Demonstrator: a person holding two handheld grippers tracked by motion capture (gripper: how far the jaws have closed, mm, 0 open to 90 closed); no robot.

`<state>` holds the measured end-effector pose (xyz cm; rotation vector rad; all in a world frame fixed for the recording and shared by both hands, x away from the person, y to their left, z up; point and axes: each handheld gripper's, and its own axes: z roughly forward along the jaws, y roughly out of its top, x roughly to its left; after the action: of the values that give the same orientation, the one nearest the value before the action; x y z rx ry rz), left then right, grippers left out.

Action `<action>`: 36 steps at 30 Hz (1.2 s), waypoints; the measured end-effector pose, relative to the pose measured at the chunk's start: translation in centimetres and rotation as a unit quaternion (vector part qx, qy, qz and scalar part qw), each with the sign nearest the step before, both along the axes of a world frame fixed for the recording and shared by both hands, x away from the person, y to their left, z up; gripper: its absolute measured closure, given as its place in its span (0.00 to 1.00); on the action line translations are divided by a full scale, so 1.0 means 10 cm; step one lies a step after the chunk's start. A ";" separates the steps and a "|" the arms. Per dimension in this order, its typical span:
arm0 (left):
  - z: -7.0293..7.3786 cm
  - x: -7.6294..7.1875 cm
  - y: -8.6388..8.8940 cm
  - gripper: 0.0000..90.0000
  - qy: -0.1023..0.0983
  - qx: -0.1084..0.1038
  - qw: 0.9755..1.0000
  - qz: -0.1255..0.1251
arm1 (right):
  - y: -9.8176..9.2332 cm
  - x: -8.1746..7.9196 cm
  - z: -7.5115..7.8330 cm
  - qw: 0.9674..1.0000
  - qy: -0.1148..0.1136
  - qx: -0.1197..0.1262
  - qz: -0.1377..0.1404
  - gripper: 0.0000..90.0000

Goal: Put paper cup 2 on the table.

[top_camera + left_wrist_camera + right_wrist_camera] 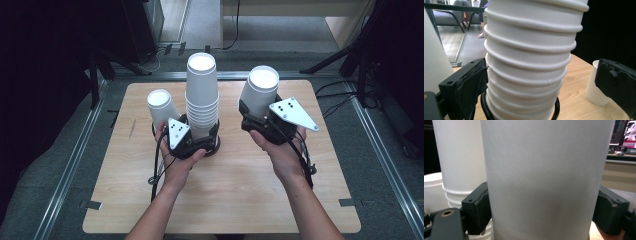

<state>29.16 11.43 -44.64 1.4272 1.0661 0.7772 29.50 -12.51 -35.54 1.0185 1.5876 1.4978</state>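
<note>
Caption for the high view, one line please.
Right gripper holds one upside-down paper cup; open left gripper straddles the stack of cups on the wooden table.

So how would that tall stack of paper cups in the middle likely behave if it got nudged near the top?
The stack of cups rises tall and narrow off the table, so it would probably tip rather than slide. It is thin white paper, likely light and easily dented. The left gripper stands open around its base, one pad beside it, so little would steady it.

no readable text, labels or numbers anywhere
</note>
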 end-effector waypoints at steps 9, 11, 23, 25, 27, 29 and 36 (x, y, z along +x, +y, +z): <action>-0.02 -0.14 0.05 0.00 0.000 -0.003 1.000 -0.014 | -0.03 -0.06 -0.30 1.000 0.012 -0.016 -0.001 0.17; -0.03 -0.18 0.07 0.00 0.001 -0.003 1.000 -0.016 | -0.02 -0.09 -0.37 1.000 0.012 -0.021 0.001 0.17; -0.12 -0.39 0.13 0.00 0.003 0.000 1.000 -0.025 | 0.03 -0.28 -0.73 0.998 0.015 -0.052 0.012 0.17; -0.14 -0.42 0.12 0.00 0.004 -0.002 1.000 -0.028 | 0.03 -0.30 -0.78 0.998 0.016 -0.058 0.011 0.17; -0.15 -0.45 0.12 0.00 0.006 -0.004 0.999 -0.033 | 0.02 -0.32 -0.83 0.998 0.017 -0.059 0.013 0.17; -0.15 -0.48 0.12 0.00 0.007 -0.003 0.999 -0.037 | 0.01 -0.35 -0.89 0.998 0.020 -0.061 0.013 0.17; -0.20 -0.58 0.12 0.00 0.012 -0.011 0.999 -0.049 | -0.02 -0.45 -1.07 0.997 0.024 -0.077 0.016 0.17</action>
<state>23.32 12.61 -46.62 1.4627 1.0115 0.6776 24.99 -12.67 -46.25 0.9530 1.7318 1.3581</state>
